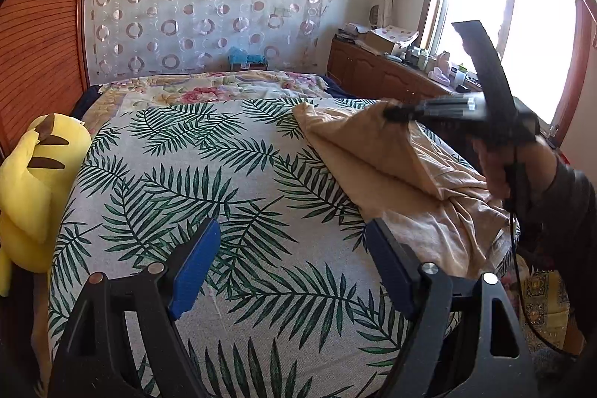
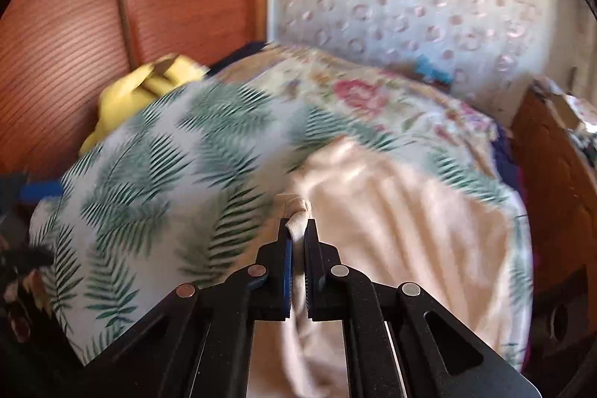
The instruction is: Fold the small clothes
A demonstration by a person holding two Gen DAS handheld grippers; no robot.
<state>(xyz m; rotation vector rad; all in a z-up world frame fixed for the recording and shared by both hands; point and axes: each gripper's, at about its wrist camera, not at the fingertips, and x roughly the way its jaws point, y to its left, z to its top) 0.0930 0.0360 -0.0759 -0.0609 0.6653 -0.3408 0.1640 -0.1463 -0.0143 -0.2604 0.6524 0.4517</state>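
Observation:
A beige garment [image 1: 406, 185] lies on the right side of the leaf-print bedspread [image 1: 194, 174], part of it lifted. My right gripper [image 2: 297, 230] is shut on a bunched edge of the beige garment [image 2: 391, 230] and holds it above the bed. In the left wrist view the right gripper [image 1: 391, 114] shows at the right, pinching the raised corner. My left gripper [image 1: 291, 248] is open and empty, low over the bedspread, just left of the garment.
A yellow plush toy [image 1: 33, 181] lies at the bed's left edge by the wooden wardrobe [image 1: 41, 36]. A floral quilt [image 1: 224, 88] covers the far bed. A wooden cabinet [image 1: 380, 69] with clutter stands under the window at the right.

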